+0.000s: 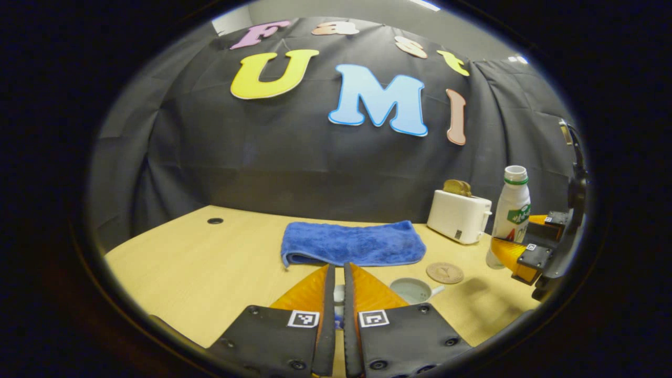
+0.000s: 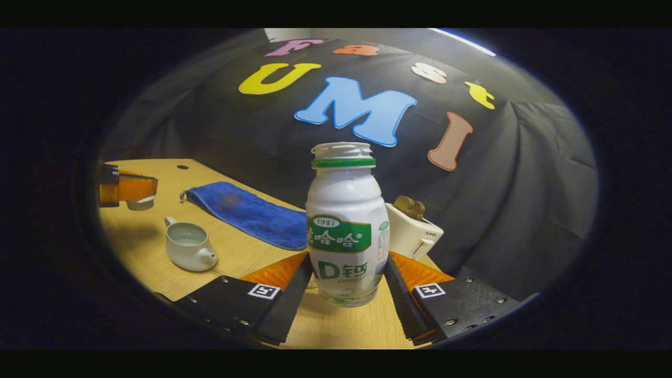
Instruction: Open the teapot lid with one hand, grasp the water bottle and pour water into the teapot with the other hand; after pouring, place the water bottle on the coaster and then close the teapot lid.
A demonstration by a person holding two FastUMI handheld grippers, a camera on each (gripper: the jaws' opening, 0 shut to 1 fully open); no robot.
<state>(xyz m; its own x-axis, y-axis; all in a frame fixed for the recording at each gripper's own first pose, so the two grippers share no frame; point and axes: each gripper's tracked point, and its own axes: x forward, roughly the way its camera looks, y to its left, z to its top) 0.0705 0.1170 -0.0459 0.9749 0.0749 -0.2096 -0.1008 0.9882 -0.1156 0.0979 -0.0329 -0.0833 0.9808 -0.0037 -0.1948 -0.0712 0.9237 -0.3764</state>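
The right gripper (image 2: 346,286) has the water bottle (image 2: 346,226) upright between its jaws, the fingers pressed against both flanks of the lower body, base just clear of the wooden table (image 2: 157,252). Cap's off, so here's the danger: tip that open neck too soon on the way over and water lands on the table or the blue towel (image 2: 252,212) instead. The grip sits low on a tall bottle, too; I'd judge it could swivel in the pads once tilted.

The teapot (image 2: 187,245) stands open, well off to the left of those jaws, spout toward them. In the left gripper view, the left gripper (image 1: 336,283) is clamped nearly closed, with something pale pinched in the slit. In the right gripper view it holds the white lid (image 2: 140,202) up above the table. Drop it and it could chip.

The teapot (image 1: 413,290) sits just right of the left gripper's fingertips, with the round coaster (image 1: 444,273) just beyond it and the white toaster (image 1: 459,215) well past that.
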